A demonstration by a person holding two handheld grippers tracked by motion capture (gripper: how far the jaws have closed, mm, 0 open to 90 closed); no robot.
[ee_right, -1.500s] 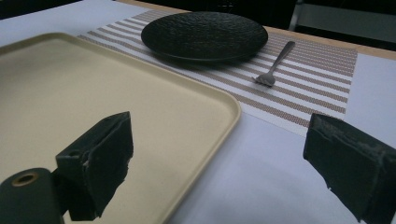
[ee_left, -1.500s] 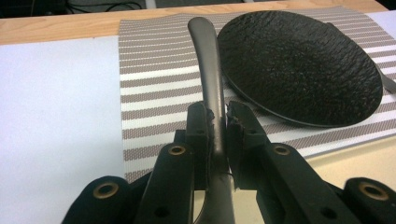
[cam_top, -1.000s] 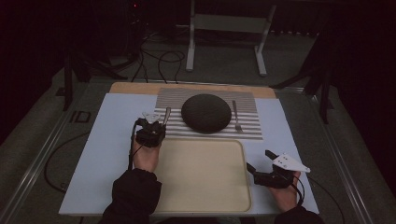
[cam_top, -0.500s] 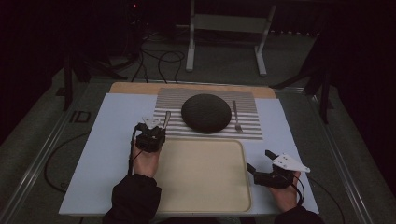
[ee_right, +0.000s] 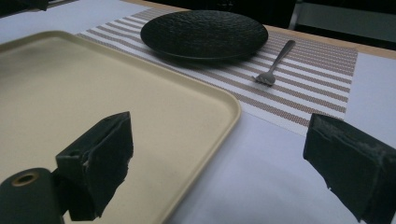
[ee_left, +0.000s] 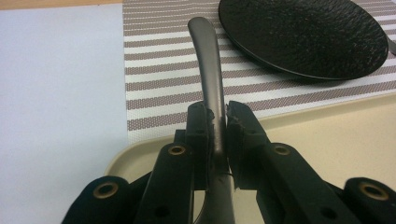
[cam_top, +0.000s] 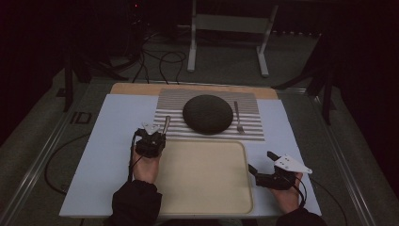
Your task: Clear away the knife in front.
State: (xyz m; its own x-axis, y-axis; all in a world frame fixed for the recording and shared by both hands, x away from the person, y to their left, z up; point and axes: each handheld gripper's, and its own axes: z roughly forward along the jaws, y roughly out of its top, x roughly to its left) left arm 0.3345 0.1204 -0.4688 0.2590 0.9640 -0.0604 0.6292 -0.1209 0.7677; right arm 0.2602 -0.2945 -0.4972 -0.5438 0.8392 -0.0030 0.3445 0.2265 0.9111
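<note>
Left gripper (cam_top: 155,134) is clamping its jaws on a piece of cutlery (ee_left: 208,70): dark grey metal, smooth slim curved handle pointing far, its working end hidden behind the jaws so type is unclear. It is sitting at the tray's (cam_top: 207,207) far left corner, handle reaching over the striped placemat (cam_top: 169,101), left of the black textured plate (cam_top: 207,113). Fork (cam_top: 238,117) is lying right of the plate. Right gripper (cam_top: 263,162) is resting at the tray's right edge, jaws standing wide apart, holding nothing. No readable writing or brand showing anywhere
</note>
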